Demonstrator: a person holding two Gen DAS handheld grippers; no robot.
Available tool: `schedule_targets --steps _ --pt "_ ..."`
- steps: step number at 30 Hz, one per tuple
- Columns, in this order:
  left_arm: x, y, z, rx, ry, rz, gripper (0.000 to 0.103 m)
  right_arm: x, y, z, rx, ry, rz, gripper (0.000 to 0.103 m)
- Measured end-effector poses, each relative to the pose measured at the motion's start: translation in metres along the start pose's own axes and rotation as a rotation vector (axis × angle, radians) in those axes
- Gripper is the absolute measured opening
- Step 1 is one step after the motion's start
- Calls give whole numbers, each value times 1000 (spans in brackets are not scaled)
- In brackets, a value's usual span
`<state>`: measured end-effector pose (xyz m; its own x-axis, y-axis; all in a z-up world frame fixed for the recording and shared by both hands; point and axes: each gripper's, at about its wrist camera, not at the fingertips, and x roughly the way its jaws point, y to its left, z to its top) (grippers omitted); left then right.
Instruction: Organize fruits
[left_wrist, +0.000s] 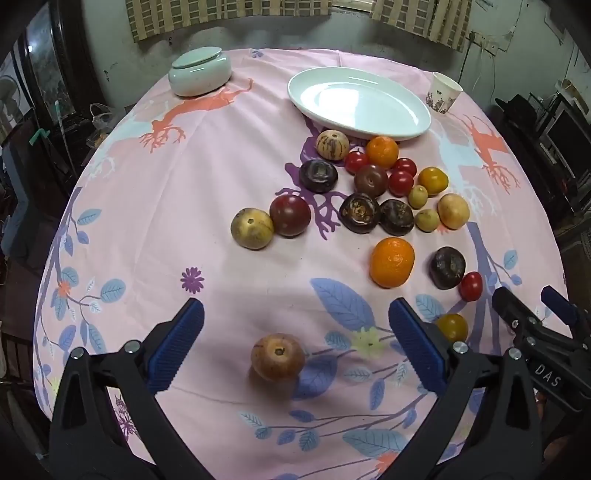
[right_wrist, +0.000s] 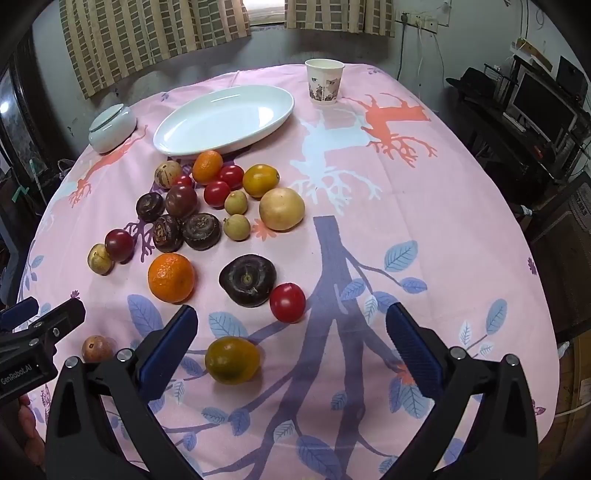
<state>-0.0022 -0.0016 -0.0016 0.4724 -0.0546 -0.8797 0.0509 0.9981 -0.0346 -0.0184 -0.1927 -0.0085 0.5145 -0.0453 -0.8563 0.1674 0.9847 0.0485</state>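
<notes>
Between the wide-spread blue pads of the left gripper (left_wrist: 295, 341) lies a small brownish-red round fruit with a dimpled top (left_wrist: 277, 356), untouched by either pad and resting on the pink tablecloth printed with blue leaves and purple branches (left_wrist: 207, 177). Just outside that gripper's right jaw sits a yellow-green tomato (left_wrist: 452, 327), the same one that lies between the jaws of the right gripper (right_wrist: 291, 345), nearer its left pad and clear of both. The right gripper's jaws are likewise spread to the full and pinch nothing. Ahead of the right jaws rest a small red cherry tomato (right_wrist: 287, 302) and, touching it, a dark purple flattened fruit (right_wrist: 247, 279); ahead of the left pad sits a bright orange mandarin (right_wrist: 171, 277). Farther ahead, the remaining fruits cluster together: dark purple ones, red tomatoes, yellow and tan round ones. Beyond the cluster stands an empty white oval ceramic dish (right_wrist: 221, 120), with a pale green lidded jar (left_wrist: 200, 72) off to its left and a patterned paper cup (right_wrist: 324, 83) to its right.
</notes>
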Motion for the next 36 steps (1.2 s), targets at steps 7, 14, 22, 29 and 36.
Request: schedule_targets --steps 7,14,22,29,36 --pt "3 8 -7 -18 21 -59 101 4 -4 -4 25 22 -5 102" --pt "2 5 -2 7 49 15 101 0 -4 -3 20 33 3 102" --pt "5 9 -1 -5 45 21 101 5 1 -3 18 40 2 102" --pt "8 6 -3 6 60 6 101 7 1 -5 19 48 8 102" --pt "8 6 -3 7 67 2 101 7 1 -6 19 50 10 102"
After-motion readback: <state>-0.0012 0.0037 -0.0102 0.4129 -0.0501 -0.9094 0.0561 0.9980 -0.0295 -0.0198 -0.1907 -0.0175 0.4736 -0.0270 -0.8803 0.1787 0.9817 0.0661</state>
